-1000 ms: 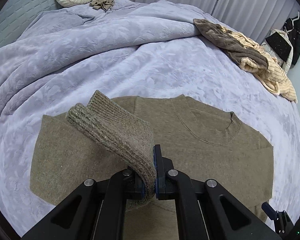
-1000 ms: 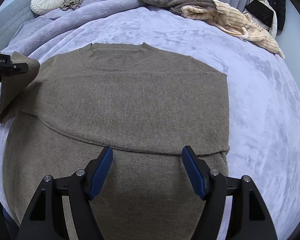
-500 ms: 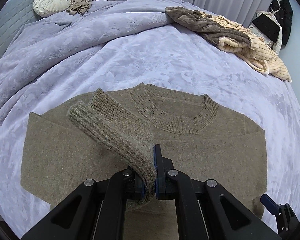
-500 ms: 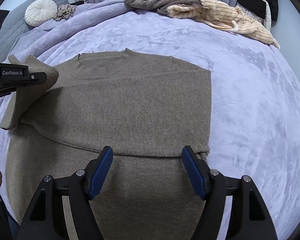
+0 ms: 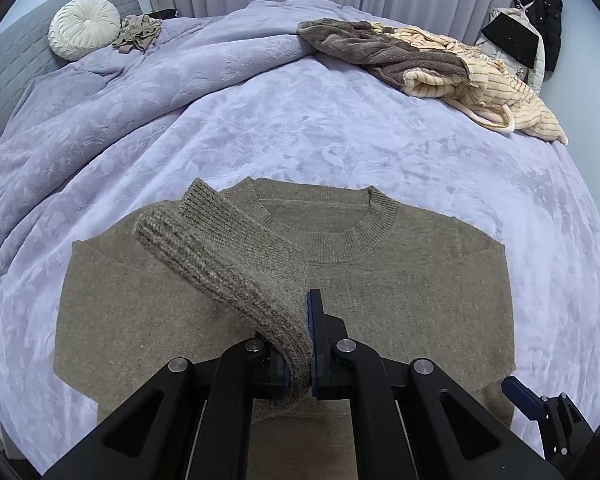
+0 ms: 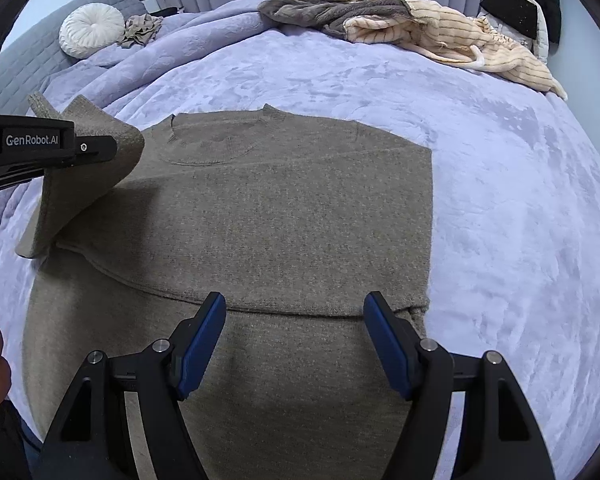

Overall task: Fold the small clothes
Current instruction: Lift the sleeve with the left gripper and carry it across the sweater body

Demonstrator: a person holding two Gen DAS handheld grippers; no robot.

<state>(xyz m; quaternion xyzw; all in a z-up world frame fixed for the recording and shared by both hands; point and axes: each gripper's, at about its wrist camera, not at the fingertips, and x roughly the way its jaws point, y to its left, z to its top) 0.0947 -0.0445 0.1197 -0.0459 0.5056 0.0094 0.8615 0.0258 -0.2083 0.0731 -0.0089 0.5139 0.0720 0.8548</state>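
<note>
Now you are mid sleeve-fold: your left tool (image 5: 309,344) is clamped on the sweater's cuff (image 5: 224,256), lifted above the sweater (image 6: 284,216) lying flat on the bed (image 6: 520,208). Your right tool (image 6: 295,344) hangs spread apart, holding nothing. Next, lay that sleeve across the chest and release.

Left tongs (image 5: 305,344) clamped, right tongs (image 6: 295,344) agape
</note>
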